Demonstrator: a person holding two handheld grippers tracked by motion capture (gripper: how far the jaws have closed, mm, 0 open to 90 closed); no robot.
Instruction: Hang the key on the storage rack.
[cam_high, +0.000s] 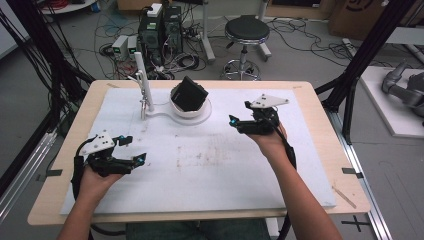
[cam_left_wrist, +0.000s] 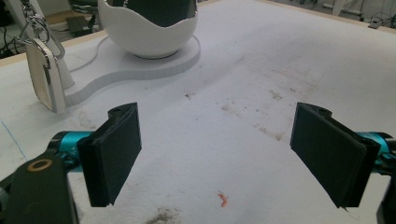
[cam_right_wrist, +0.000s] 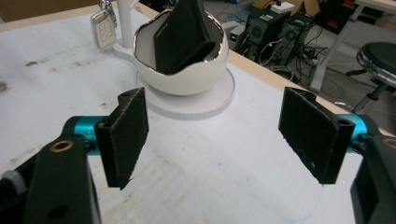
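Maybe the stiff, light black wallet (cam_right_wrist: 180, 35) sticking out of the bowl (cam_right_wrist: 187, 79) ahead of the right gripper (cam_right_wrist: 215, 135), jaws apart and empty, is best pinched by its top edge.

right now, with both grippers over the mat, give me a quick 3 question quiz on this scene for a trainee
1. True or false: the black wallet lies flat on the white mat.
2. Multiple choice: what hangs from the white post? A) a key fob B) a spoon C) a cable tie
3. Short answer: how do the jaws of the left gripper and the right gripper stand?

Key
1. False: it stands tilted inside the white egg-shaped bowl.
2. A: the key fob hangs beside the bowl.
3. Both open, holding nothing, apart from the bowl.
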